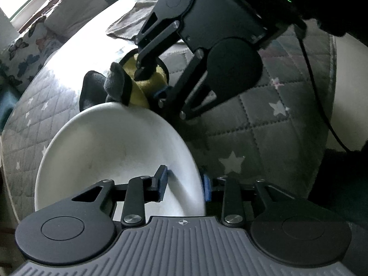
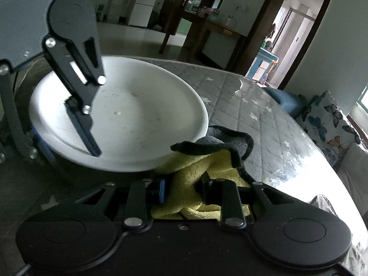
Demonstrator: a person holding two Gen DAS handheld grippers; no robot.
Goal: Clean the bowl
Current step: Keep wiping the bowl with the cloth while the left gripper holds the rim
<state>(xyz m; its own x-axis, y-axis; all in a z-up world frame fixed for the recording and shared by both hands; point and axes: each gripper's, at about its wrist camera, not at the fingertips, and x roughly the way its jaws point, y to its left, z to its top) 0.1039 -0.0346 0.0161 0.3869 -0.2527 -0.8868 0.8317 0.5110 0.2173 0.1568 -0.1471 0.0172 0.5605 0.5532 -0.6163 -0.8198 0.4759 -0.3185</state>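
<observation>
Dim interior; window glare on tabletop (image 1: 76,53); fisheye-bent edges; slight blur.

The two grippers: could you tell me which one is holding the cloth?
The right gripper, shut on the yellow-and-grey cloth; the left gripper clamps the white bowl's rim instead.

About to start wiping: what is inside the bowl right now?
The bowl holds no food, only faint smudges and small specks on its white inside. One finger of the left tongs covers a strip near the rim, so that part cannot be checked.
</observation>
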